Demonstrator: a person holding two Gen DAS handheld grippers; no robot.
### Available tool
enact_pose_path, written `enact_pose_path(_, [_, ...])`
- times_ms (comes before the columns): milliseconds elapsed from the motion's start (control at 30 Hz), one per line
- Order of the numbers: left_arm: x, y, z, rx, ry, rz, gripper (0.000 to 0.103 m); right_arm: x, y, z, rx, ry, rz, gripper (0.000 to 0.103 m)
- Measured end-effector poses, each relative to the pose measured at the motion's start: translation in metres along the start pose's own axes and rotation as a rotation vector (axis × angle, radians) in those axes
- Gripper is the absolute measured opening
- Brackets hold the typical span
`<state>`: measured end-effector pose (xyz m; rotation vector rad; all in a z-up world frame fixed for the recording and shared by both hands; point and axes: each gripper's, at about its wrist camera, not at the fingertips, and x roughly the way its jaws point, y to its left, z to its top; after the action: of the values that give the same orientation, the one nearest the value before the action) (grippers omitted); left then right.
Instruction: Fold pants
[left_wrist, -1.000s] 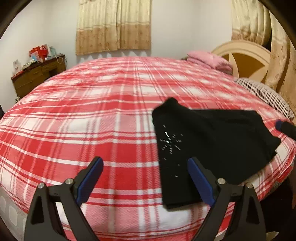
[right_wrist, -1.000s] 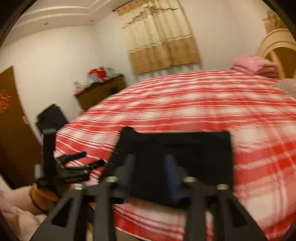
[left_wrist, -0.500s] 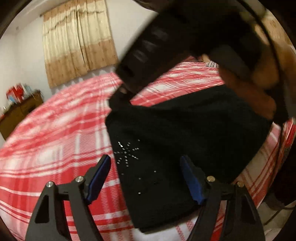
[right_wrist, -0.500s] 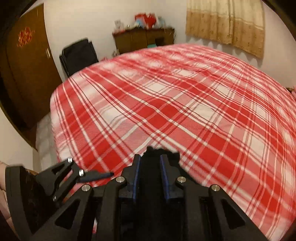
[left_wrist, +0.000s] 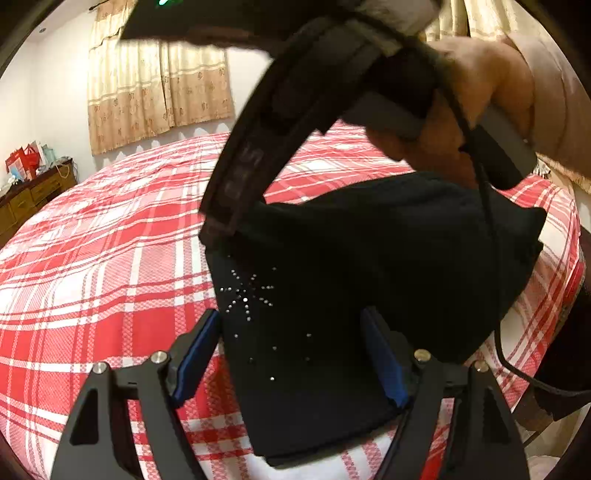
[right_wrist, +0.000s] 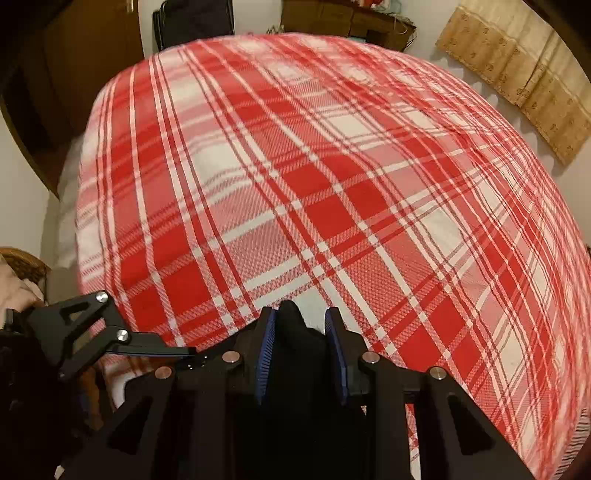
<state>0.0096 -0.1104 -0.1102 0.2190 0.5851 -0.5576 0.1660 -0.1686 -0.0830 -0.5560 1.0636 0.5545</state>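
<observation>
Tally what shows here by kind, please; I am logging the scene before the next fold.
Black pants: 1
Grippers, left gripper with jaws open, right gripper shut on the pants: 2
Red plaid bedspread: 1
Beige curtains: 1
Wooden dresser: 1
Total: 6

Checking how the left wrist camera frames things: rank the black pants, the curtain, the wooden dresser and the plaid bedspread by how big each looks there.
1. plaid bedspread
2. black pants, though nearness to the camera enlarges them
3. curtain
4. wooden dresser, cut off at the frame edge
</observation>
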Motion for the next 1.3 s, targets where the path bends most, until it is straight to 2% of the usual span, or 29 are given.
enact_pose_path(100, [0.0, -0.003, 0.0, 0.007, 0.004, 0.0, 0.08, 0.007, 0.0, 0.007, 0.012, 0.069, 0.003, 0.029])
enact_pose_path(233, [0.001, -0.008, 0.001, 0.003, 0.009, 0.002, 0.079, 0.014, 0.007, 0.016, -0.027, 0.15, -0.046, 0.029])
enact_pose_path(400, [0.002, -0.01, -0.002, -0.021, 0.02, 0.001, 0.079, 0.029, 0.01, 0.024, -0.02, 0.175, -0.086, 0.028])
enact_pose_path(467, [0.001, -0.01, -0.003, -0.041, 0.028, -0.006, 0.079, 0.026, 0.006, 0.022, 0.026, 0.16, -0.089, 0.028])
enact_pose_path(600, [-0.005, -0.016, -0.007, -0.036, 0.025, 0.003, 0.078, 0.014, -0.017, 0.006, 0.213, 0.053, -0.044, 0.028])
enact_pose_path(667, [-0.008, -0.016, -0.009, -0.042, 0.027, -0.001, 0.078, 0.009, -0.034, -0.008, 0.347, -0.01, -0.012, 0.028])
enact_pose_path(733, [-0.009, -0.019, -0.01, -0.04, 0.027, 0.003, 0.078, 0.007, -0.038, -0.015, 0.407, -0.049, -0.005, 0.028])
enact_pose_path(900, [-0.014, -0.027, -0.013, -0.028, 0.024, 0.021, 0.077, 0.012, -0.031, -0.01, 0.471, -0.117, -0.126, 0.028])
enact_pose_path(967, [-0.016, -0.028, -0.013, -0.03, 0.023, 0.016, 0.078, 0.013, -0.038, -0.008, 0.472, -0.125, -0.102, 0.029])
enact_pose_path(1033, [-0.014, -0.023, -0.012, -0.038, 0.026, 0.007, 0.078, 0.003, -0.045, -0.014, 0.49, -0.182, -0.037, 0.029])
enact_pose_path(1133, [-0.015, -0.019, -0.011, -0.044, 0.025, 0.007, 0.078, -0.035, -0.056, -0.033, 0.579, -0.349, 0.03, 0.03])
enact_pose_path(1200, [-0.012, -0.014, -0.011, -0.044, 0.023, 0.006, 0.078, -0.061, -0.055, -0.048, 0.595, -0.436, 0.016, 0.031])
enact_pose_path(1300, [-0.013, -0.013, -0.01, -0.045, 0.023, 0.005, 0.078, -0.072, -0.039, -0.054, 0.521, -0.422, -0.023, 0.031])
